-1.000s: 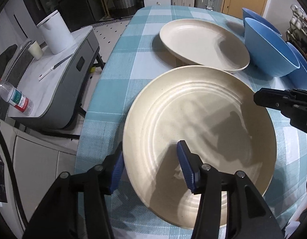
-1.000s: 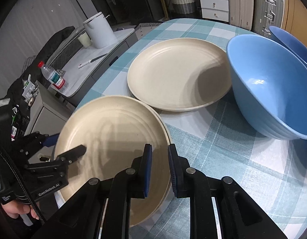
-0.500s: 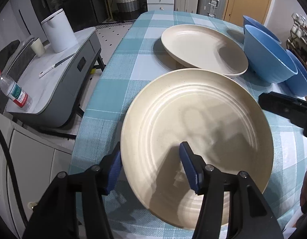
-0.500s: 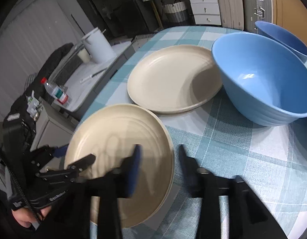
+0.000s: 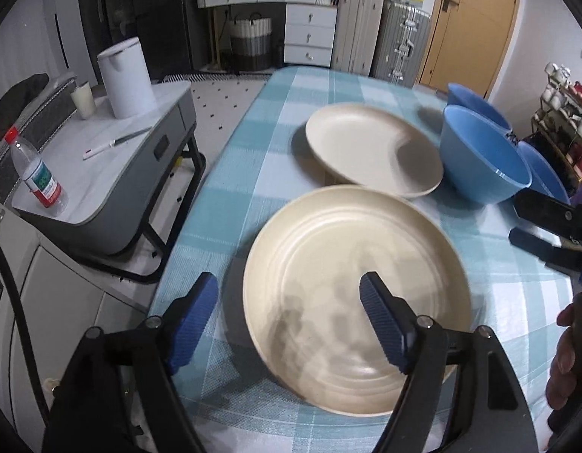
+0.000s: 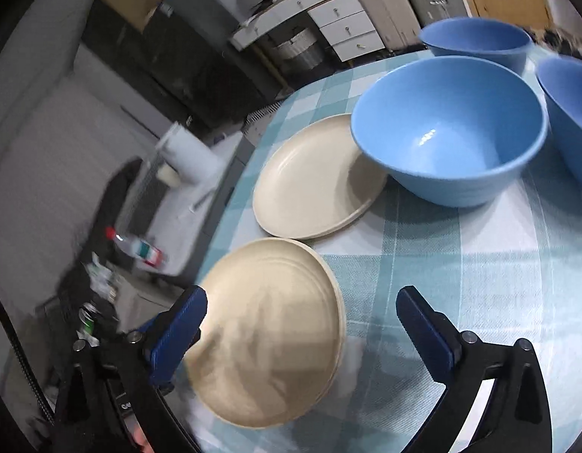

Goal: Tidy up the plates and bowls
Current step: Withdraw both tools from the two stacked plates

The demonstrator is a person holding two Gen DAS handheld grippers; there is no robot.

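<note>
Both the left gripper [image 5: 289, 311] and the right gripper [image 6: 302, 324] are opening, clamped on nothing. The near plate [image 5: 351, 279] lies at the table's [image 5: 275, 113] near-left edge, just beside the far plate [image 5: 370, 151]. A careless regrip could nudge it off, since it may overhang.

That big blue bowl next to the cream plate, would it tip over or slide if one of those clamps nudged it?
The blue bowl narrows to a small base under a wide rim, so a push near the rim might rock it. It looks rigid and smooth, probably light plastic. On the checked tablecloth it may drag the cloth rather than glide.
</note>
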